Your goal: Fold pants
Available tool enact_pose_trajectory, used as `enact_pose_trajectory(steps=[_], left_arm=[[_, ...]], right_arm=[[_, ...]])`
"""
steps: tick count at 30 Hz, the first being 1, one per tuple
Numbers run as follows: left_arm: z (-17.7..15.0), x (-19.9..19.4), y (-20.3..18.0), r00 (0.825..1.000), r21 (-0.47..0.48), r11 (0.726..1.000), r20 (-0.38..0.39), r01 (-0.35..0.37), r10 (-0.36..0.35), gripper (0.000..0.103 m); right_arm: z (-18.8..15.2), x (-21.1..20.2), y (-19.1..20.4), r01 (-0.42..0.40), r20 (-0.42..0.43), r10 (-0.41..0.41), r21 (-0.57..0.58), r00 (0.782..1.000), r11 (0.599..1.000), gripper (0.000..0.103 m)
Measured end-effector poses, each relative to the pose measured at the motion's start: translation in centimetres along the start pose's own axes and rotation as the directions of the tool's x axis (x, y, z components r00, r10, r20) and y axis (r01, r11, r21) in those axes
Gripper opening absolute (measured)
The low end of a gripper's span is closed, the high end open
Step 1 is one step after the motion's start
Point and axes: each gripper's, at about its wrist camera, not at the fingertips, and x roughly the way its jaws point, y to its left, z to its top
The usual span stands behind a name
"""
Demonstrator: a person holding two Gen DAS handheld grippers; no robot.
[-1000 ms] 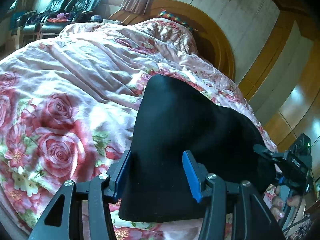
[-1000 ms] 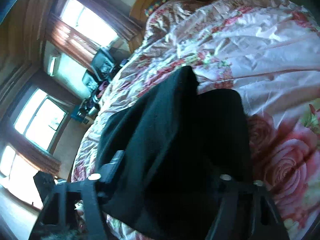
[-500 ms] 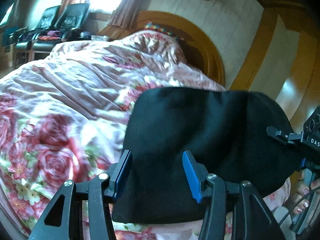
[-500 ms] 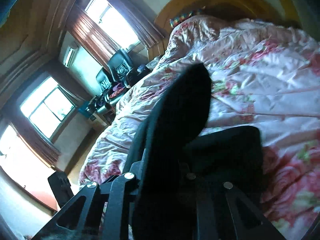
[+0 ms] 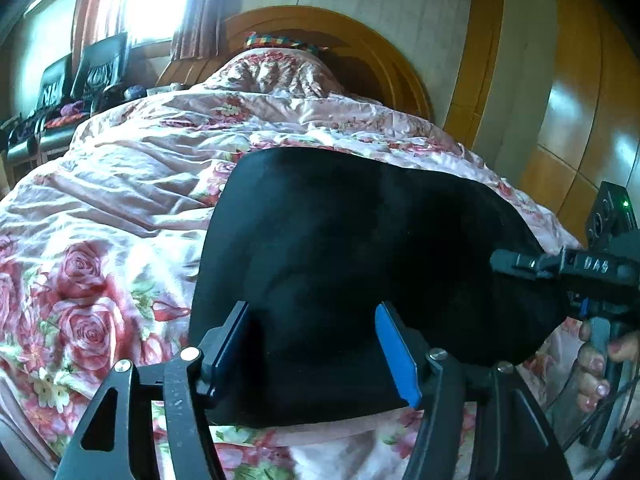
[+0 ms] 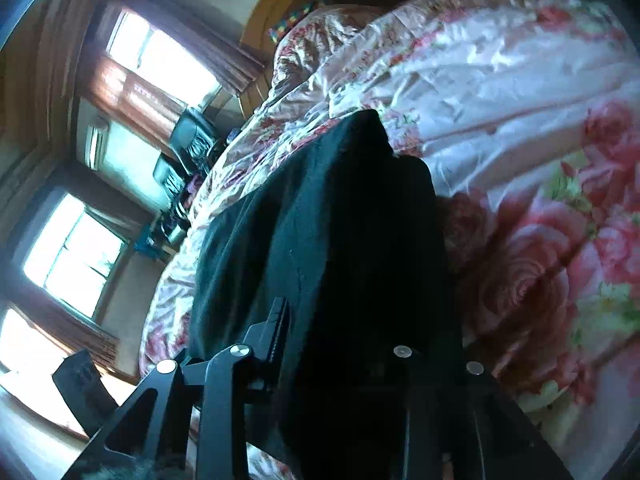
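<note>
Pants [image 5: 352,272] lie folded on the bed [image 5: 120,208] before me; my left gripper [image 5: 316,344] is opening astride their near edge, my right gripper [image 6: 340,344] pinches cloth. I'd lay the fold flat, edges matched.

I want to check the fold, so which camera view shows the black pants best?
The left wrist view. There the black pants lie as one folded shape on the floral bedcover, with most edges visible. The right wrist view shows them dark, close and cut off by the frame, with the right gripper clamped in the cloth.
</note>
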Motion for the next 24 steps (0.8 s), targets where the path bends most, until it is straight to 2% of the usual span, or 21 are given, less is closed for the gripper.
enact_pose_trajectory(steps=[5,8,9,11,12,14,15,17,21,22,24], left_arm=[[0.7,-0.2,-0.4,1.0,-0.045,0.999,-0.004,0.028,-0.029,0.063],[0.9,0.2,-1.5,1.0,-0.017,1.0,-0.016,0.019,-0.02,0.065],[0.7,0.4,-1.9,1.0,0.008,1.0,-0.023,0.005,-0.005,0.065],[0.2,0.4,-2.5,0.999,0.077,0.997,-0.034,-0.027,0.03,0.065],[0.0,0.2,-2.6,0.999,0.09,0.996,-0.032,-0.029,0.032,0.065],[0.4,-0.7,-2.3,0.999,0.079,0.997,-0.028,-0.017,0.019,0.065],[0.8,-1.0,-2.1,1.0,0.062,0.998,-0.027,-0.004,0.006,0.065],[2.1,-1.5,-1.5,1.0,0.027,1.0,-0.011,0.014,-0.013,0.065],[5.8,-0.9,-1.6,1.0,0.044,0.999,0.013,-0.023,0.023,0.065],[6.8,-0.2,-1.8,1.0,0.064,0.998,0.002,-0.015,0.015,0.065],[8.2,2.1,-2.2,0.998,0.107,0.994,-0.063,-0.011,0.017,0.064]], right_arm=[[1.0,-2.4,1.6,0.032,0.108,-0.024,-0.075,0.994,0.997,0.018],[0.8,-1.0,0.6,0.13,0.054,-0.126,-0.082,0.991,0.988,0.019],[0.4,-0.6,-0.1,0.149,0.025,-0.148,-0.068,0.989,0.986,0.023],[-0.1,-0.4,-1.4,0.128,0.013,-0.128,-0.012,0.992,0.992,0.027],[0.1,-1.1,-1.5,0.12,0.029,-0.12,0.014,0.992,0.993,0.032],[0.9,-2.9,-0.5,0.155,0.101,-0.155,0.009,0.983,0.988,0.036],[1.3,-4.3,0.5,0.158,0.163,-0.152,-0.021,0.975,0.987,0.036],[2.1,-5.6,2.7,0.137,0.21,-0.114,-0.1,0.971,0.985,0.036],[3.6,-3.4,7.1,0.155,0.136,-0.121,-0.277,0.983,0.948,0.036],[4.1,-1.8,8.2,0.173,0.1,-0.148,-0.329,0.984,0.928,0.036],[4.8,1.3,9.3,0.231,0.034,-0.238,-0.407,0.971,0.884,0.036]])
